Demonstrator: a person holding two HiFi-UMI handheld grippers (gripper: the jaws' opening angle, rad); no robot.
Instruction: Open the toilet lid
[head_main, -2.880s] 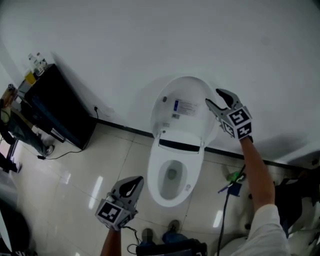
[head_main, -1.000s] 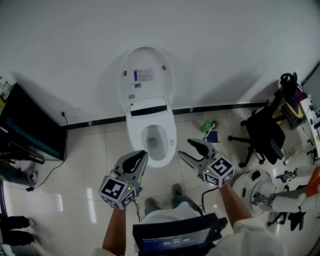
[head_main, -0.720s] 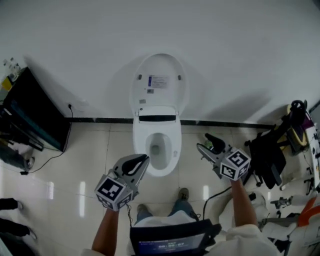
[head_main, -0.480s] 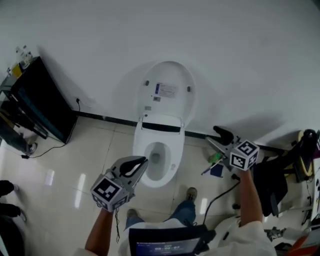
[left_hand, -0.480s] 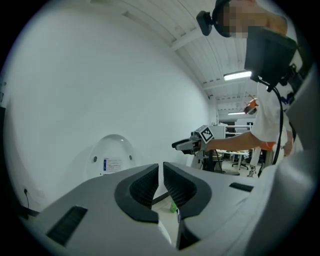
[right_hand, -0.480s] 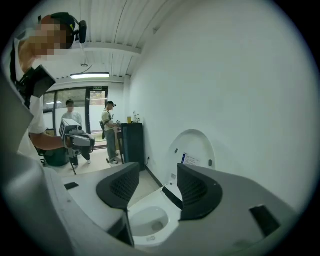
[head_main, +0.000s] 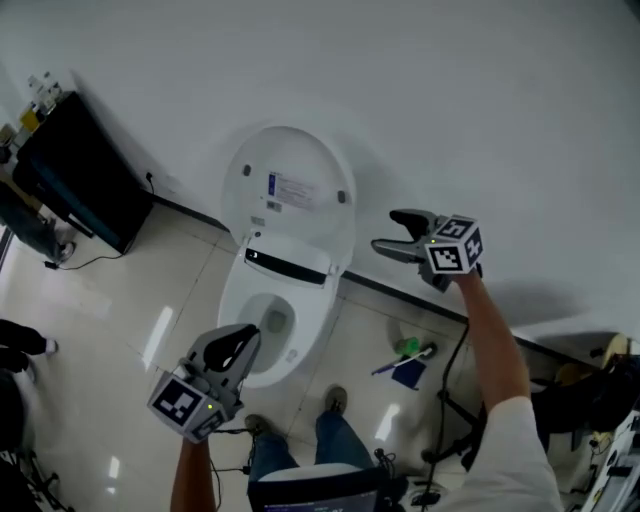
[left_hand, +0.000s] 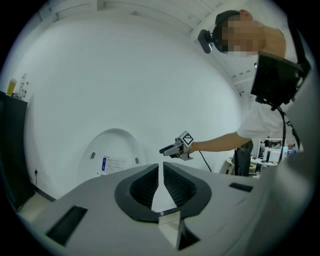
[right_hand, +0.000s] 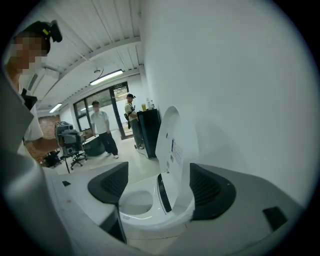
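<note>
Head view: steeply down on the toilet (head_main: 300, 300). Left gripper view: level, toward the wall (left_hand: 125, 75). Right gripper view: side-on. All share the raised lid (head_main: 288, 190).

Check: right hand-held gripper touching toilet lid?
Apart. Head view shows wall between toilet lid and right hand-held gripper, whose empty jaws have just been opening.

Plain white wall (head_main: 470, 90) meets a glossy pale tiled floor (head_main: 120, 300) along a dark skirting strip (head_main: 190, 209), with bright streaks of light reflecting off the tiles. Tall black cabinet (head_main: 85, 170) against the wall at left, small bottles (head_main: 40, 88) on top, a thin black cable (head_main: 90, 262) trailing on the floor beside it. Right gripper view: ribbed white ceiling with a lit strip lamp (right_hand: 107, 76), dark-framed glazed doors (right_hand: 95, 107), a person in a white top (right_hand: 101, 127), another in dark clothes (right_hand: 131, 117), and a black wheeled chair (right_hand: 72, 154).
</note>
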